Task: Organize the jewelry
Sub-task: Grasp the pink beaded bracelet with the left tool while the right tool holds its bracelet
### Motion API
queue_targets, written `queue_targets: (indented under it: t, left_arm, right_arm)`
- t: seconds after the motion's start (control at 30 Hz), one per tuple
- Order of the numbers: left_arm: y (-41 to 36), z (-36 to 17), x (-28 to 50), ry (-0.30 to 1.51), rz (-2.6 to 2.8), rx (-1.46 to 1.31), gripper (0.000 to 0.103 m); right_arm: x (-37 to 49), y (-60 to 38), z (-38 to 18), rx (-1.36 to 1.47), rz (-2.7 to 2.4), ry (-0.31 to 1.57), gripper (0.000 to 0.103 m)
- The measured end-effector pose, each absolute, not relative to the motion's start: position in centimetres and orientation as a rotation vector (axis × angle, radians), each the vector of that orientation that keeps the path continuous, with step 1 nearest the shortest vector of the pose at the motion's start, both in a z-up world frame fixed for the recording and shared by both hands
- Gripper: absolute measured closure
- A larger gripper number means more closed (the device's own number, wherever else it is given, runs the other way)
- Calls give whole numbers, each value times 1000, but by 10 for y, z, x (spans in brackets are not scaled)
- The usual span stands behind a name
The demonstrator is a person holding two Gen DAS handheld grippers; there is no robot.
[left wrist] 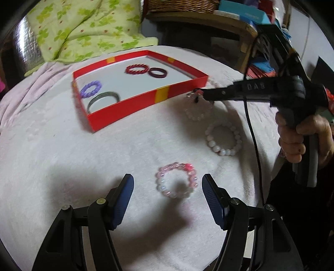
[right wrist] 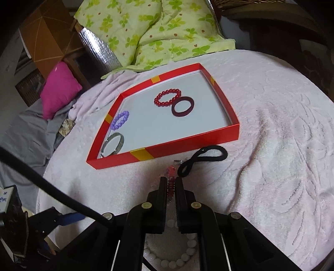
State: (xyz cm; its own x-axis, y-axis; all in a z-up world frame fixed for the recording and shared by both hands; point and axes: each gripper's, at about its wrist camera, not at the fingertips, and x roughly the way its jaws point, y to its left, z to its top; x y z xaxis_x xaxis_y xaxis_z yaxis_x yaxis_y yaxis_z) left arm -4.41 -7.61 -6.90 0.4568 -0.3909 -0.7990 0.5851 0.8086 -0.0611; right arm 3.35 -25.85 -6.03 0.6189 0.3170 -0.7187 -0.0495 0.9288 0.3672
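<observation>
A red tray (left wrist: 125, 108) (right wrist: 183, 142) on a pale towel holds a red bead bracelet (left wrist: 136, 69) (right wrist: 167, 97), a dark bangle (left wrist: 157, 73) (right wrist: 182, 108), a purple bead bracelet (left wrist: 91, 89) (right wrist: 120, 120) and a grey-green bangle (left wrist: 103, 99) (right wrist: 113, 143). My left gripper (left wrist: 168, 188) is open, its fingers either side of a pink bead bracelet (left wrist: 177, 180). My right gripper (right wrist: 171, 183) (left wrist: 197, 92) is shut on a clear bracelet with red beads (right wrist: 171, 177), just in front of the tray. A white bead bracelet (left wrist: 223, 138) (right wrist: 173, 256) lies between.
A black hair tie (right wrist: 201, 156) lies on the towel (right wrist: 271, 146) by the tray's front wall. A green floral quilt (right wrist: 150, 33) and pink cushion (right wrist: 59, 89) lie behind. A wooden shelf with boxes (left wrist: 229, 18) stands at the back right.
</observation>
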Motion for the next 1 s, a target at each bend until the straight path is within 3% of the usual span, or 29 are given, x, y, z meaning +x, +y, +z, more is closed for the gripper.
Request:
queue_targets:
  t: [0.33,0.4,0.5,0.57,0.7,0.73,1.0]
  left_arm:
    - [-97,-86,-44,949,-601,320,36]
    - [-97,-84,-43,935,-595,314,61]
    - [-92,-82,-38,931,-588,280,80]
    - [-91,-80,-36,925,-584,273,88]
    - [-91,-75,-35,898,-575,270,89]
    - [-89,-73,-35,889,-567,265,95]
    - [-72,-60,-28,843,-513,214,95]
  right_arm:
    - [29,-274,-51,387,237,844,95]
    - [28,-276,-50,395,239,842,95]
    - [26,-279,-48,410,250,831,95]
    - [25,-280,-47,417,256,822,95]
    - [23,-281,-42,429,273,796,95]
    - [22,-281,-40,432,280,787,95]
    - [19,-278,-33,442,300,738,95]
